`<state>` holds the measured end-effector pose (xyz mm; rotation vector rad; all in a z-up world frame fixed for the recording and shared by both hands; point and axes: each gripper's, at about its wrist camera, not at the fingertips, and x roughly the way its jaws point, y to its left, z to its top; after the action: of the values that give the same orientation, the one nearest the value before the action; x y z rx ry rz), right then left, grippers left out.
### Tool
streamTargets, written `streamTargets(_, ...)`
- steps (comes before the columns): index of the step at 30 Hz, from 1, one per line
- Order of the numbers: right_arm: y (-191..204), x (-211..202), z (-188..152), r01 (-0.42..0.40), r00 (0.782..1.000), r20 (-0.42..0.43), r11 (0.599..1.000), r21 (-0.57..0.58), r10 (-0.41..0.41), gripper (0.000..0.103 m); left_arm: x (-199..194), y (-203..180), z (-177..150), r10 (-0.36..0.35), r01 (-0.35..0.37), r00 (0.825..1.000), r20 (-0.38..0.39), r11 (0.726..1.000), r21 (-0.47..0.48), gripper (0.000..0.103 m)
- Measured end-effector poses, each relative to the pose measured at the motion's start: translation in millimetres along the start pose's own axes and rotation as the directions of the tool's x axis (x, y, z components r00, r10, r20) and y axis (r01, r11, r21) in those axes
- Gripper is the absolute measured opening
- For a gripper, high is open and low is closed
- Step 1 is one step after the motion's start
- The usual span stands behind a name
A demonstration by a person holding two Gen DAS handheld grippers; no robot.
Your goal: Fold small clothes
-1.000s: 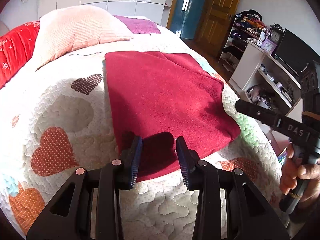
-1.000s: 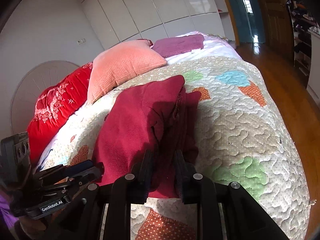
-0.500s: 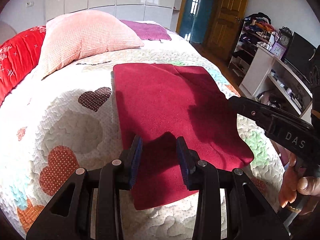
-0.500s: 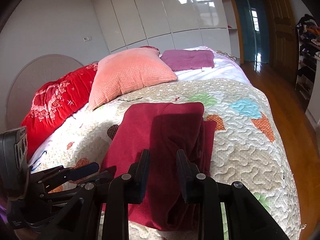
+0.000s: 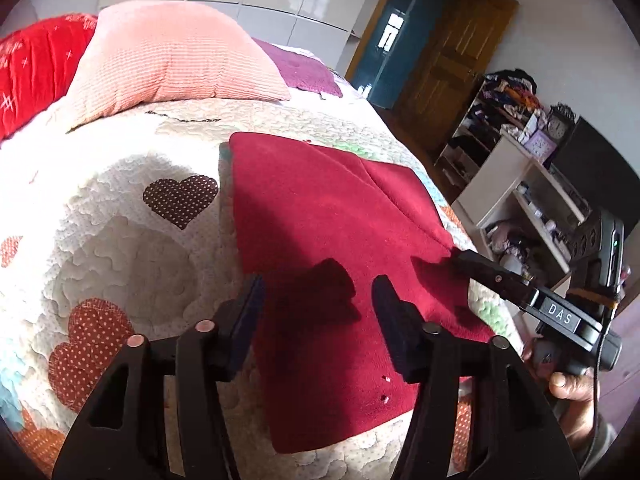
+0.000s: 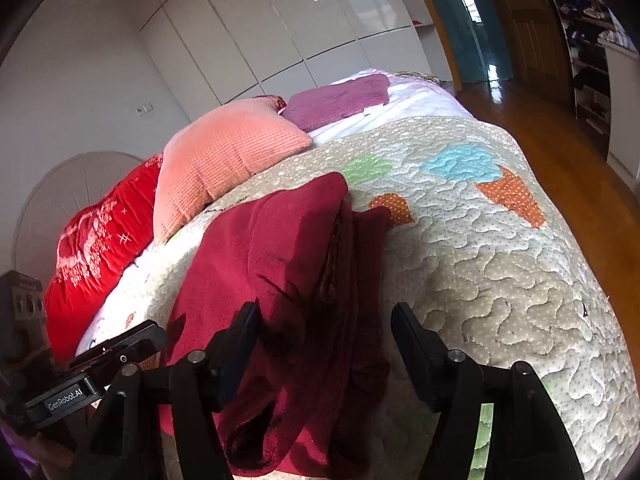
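Note:
A dark red garment (image 5: 332, 248) lies folded flat on the quilted bed; in the right wrist view (image 6: 280, 264) it shows stacked layers along its right edge. My left gripper (image 5: 316, 312) is open and empty, hovering just above the garment's near left part. My right gripper (image 6: 326, 332) is open and empty above the garment's near right edge; it also shows in the left wrist view (image 5: 492, 276) at the garment's right side. The left gripper shows at the lower left of the right wrist view (image 6: 120, 354).
The heart-patterned quilt (image 5: 120, 240) covers the bed. A pink pillow (image 5: 168, 60), a red pillow (image 5: 28, 64) and a purple cloth (image 5: 304, 72) lie at the far end. White shelves (image 5: 520, 200) and the wooden floor (image 6: 560, 128) are to the right of the bed.
Both grippers have opened wider, the right one from nearly shut. Both have moved closer over the garment's near edge. The garment lies as before.

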<state>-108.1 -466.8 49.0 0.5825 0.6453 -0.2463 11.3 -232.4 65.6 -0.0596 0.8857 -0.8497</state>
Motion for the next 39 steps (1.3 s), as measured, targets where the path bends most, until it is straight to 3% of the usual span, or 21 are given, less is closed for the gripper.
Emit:
streamTargets(3, -12, 17, 6, -0.066, 0.996, -0.049, 0.995, 0.075, 0.07, 0.075, 9, 25, 5, -0.04, 0.039, 0.999, -0.003, 0.99, -0.136, 0.078)
streamTargets(7, -20, 50, 7, -0.111, 0.985, -0.114, 0.985, 0.133, 0.126, 0.084, 35, 36, 1, -0.085, 0.064, 0.993, -0.087, 0.974, -0.217, 0.078)
streamTargets(9, -15, 56, 8, -0.127, 0.984, -0.108, 0.985, 0.114, 0.139, 0.084, 50, 36, -2, -0.137, 0.104, 0.983, -0.119, 0.963, -0.249, 0.08)
streamTargets(12, -1, 60, 7, -0.112, 0.985, -0.124, 0.992, 0.061, 0.119, 0.071, 54, 28, 0, -0.137, 0.111, 0.985, -0.104, 0.968, -0.226, 0.081)
streamTargets(13, 3, 57, 7, -0.106, 0.987, -0.118, 0.993, 0.046, 0.111, 0.063, 54, 24, 1, -0.141, 0.114, 0.983, -0.114, 0.97, -0.216, 0.079)
streamTargets(14, 5, 54, 7, -0.111, 0.987, -0.113, 0.993, 0.035, 0.114, 0.059, 53, 20, 2, -0.143, 0.116, 0.983, -0.119, 0.972, -0.206, 0.07)
streamTargets(16, 11, 42, 7, -0.126, 0.987, -0.102, 0.992, 0.019, 0.127, 0.048, 43, 13, 3, -0.112, 0.093, 0.988, -0.107, 0.982, -0.163, 0.06)
streamTargets(18, 20, 28, 5, -0.141, 0.985, -0.101, 0.99, 0.013, 0.142, 0.046, 25, 6, 1, -0.103, 0.091, 0.99, -0.099, 0.989, -0.119, 0.053)
streamTargets(26, 66, -26, -56, -0.252, 0.951, -0.183, 0.968, 0.005, 0.249, 0.046, -83, 5, -53, -0.046, 0.038, 0.995, -0.09, 0.994, -0.098, 0.053)
streamTargets(29, 77, -31, -89, -0.226, 0.946, -0.245, 0.974, -0.028, 0.213, 0.05, -103, 5, -86, 0.005, -0.018, 0.991, -0.131, 0.994, -0.104, 0.053)
streamTargets(31, 76, -32, -102, -0.141, 0.955, -0.27, 0.989, -0.052, 0.122, 0.061, -105, 5, -103, 0.047, -0.061, 0.986, -0.158, 0.994, -0.085, 0.053)
streamTargets(34, 75, -63, -101, -0.109, 0.975, -0.2, 0.992, -0.06, 0.095, 0.065, -118, 4, -112, 0.083, -0.093, 0.99, -0.113, 0.992, -0.081, 0.053)
streamTargets(37, 93, -96, -90, -0.098, 0.992, -0.098, 0.982, -0.161, 0.083, 0.065, -132, -3, -108, 0.154, -0.157, 0.986, -0.057, 0.986, -0.051, 0.053)
streamTargets(38, 103, -102, -89, -0.093, 0.994, -0.082, 0.973, -0.211, 0.077, 0.063, -135, -5, -106, 0.171, -0.173, 0.984, -0.039, 0.984, -0.043, 0.053)
streamTargets(39, 114, -104, -89, -0.095, 0.994, -0.077, 0.961, -0.258, 0.077, 0.056, -136, -7, -105, 0.185, -0.186, 0.982, -0.032, 0.982, -0.037, 0.053)
